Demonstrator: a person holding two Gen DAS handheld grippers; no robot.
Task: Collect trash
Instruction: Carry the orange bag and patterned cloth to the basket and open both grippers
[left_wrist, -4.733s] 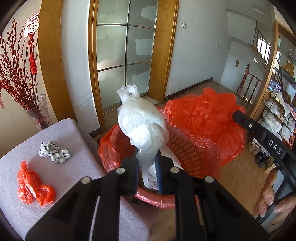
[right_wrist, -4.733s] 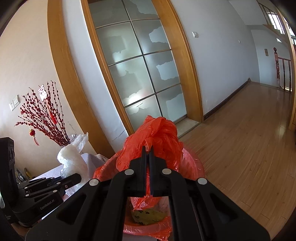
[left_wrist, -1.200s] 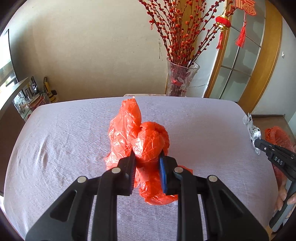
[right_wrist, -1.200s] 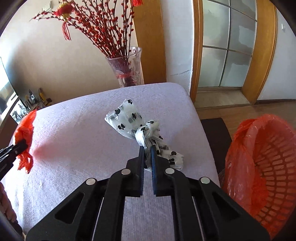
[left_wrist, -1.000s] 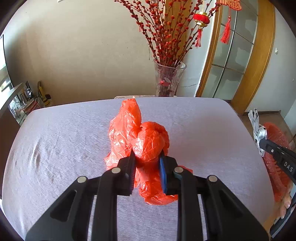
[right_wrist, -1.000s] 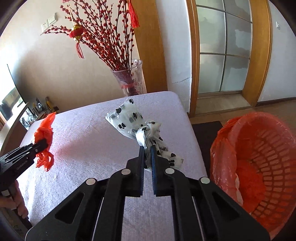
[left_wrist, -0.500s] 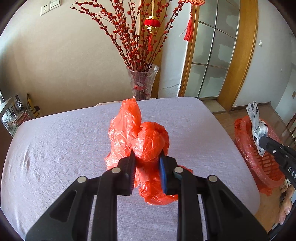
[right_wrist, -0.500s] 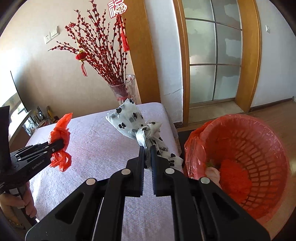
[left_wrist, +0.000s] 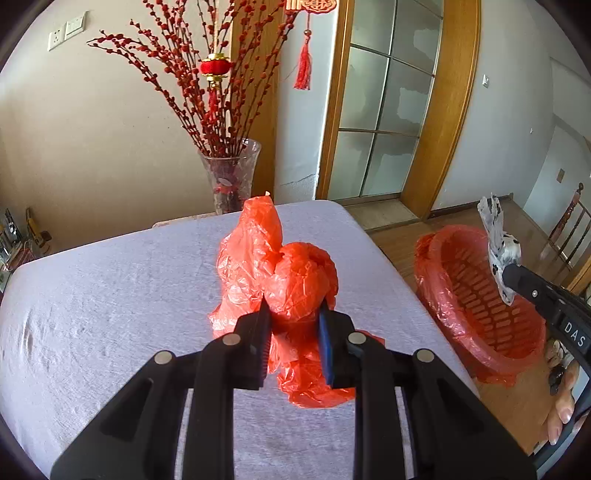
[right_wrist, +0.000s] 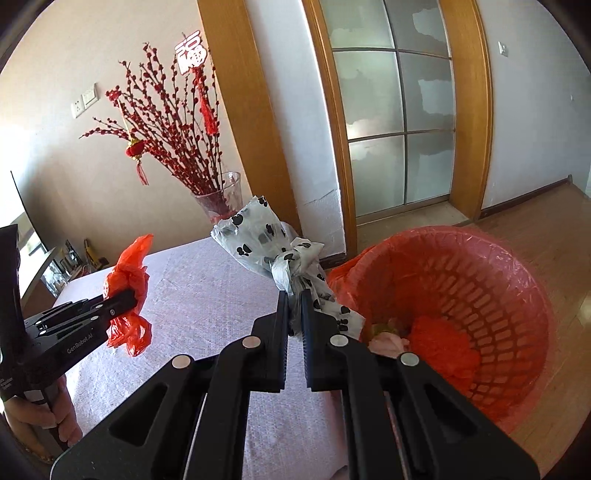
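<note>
My left gripper (left_wrist: 293, 314) is shut on a knotted red plastic bag (left_wrist: 280, 273) and holds it above the grey-clothed table (left_wrist: 110, 295); the bag also shows in the right wrist view (right_wrist: 129, 288). My right gripper (right_wrist: 293, 299) is shut on a white bag with black paw prints (right_wrist: 266, 243), held near the table's right edge beside the red basket (right_wrist: 517, 295). In the left wrist view the spotted bag (left_wrist: 498, 247) hangs over the basket (left_wrist: 443, 280). The basket, lined with red plastic, holds red and pale trash (right_wrist: 439, 343).
A glass vase (left_wrist: 229, 173) with red berry branches stands at the table's far edge. A wood-framed glass door (right_wrist: 399, 110) is behind the basket. Wooden floor (right_wrist: 554, 236) lies to the right, with a stair railing (left_wrist: 569, 221) beyond.
Both grippers have lifted their bags off the table and swung right toward the basket. The spotted bag has gone from over the table to beside and over the basket rim.
</note>
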